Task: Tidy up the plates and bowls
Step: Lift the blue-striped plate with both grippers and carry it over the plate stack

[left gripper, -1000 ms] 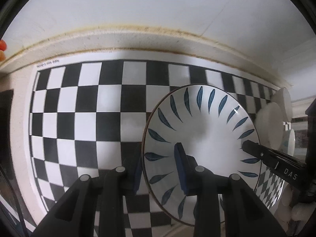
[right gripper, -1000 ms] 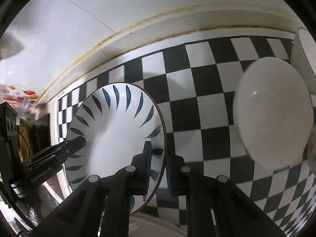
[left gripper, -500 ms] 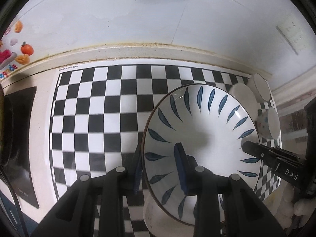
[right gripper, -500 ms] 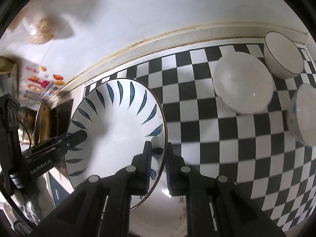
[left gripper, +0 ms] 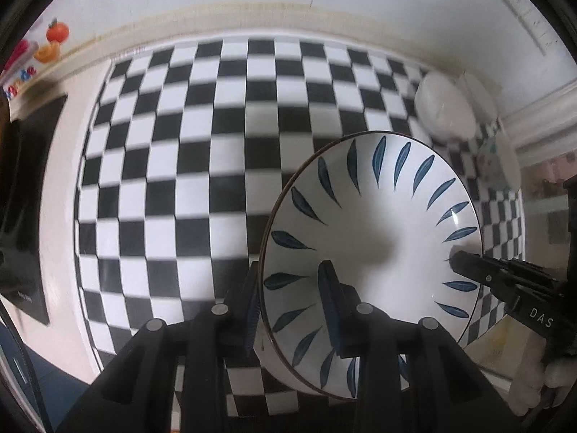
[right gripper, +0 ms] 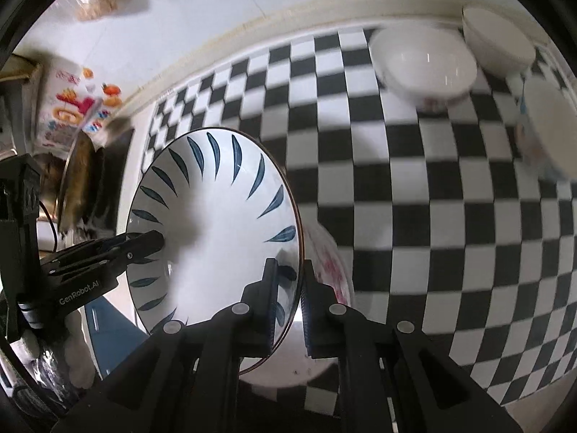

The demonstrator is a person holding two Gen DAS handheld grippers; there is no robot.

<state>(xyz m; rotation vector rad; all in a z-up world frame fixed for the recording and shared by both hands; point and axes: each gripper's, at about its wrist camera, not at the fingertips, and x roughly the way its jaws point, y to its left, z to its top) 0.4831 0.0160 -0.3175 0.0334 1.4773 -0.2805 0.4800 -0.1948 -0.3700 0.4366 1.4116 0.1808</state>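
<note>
A white plate with blue leaf marks is held in the air over the checkered mat by both grippers. My left gripper is shut on its near left rim. My right gripper is shut on the opposite rim, and its fingers show at the plate's right edge in the left wrist view. The plate fills the left of the right wrist view, with the left gripper's fingers on its far rim. Under it lies a white dish with red marks.
Three white bowls stand at the mat's far right: one plain, one behind it, one at the edge. A black stove top lies left of the mat. A white wall runs along the back.
Both grippers have lifted the plate higher and drawn back: more of the mat, the bowls and the wall show. A dish with red marks now shows under the plate.
</note>
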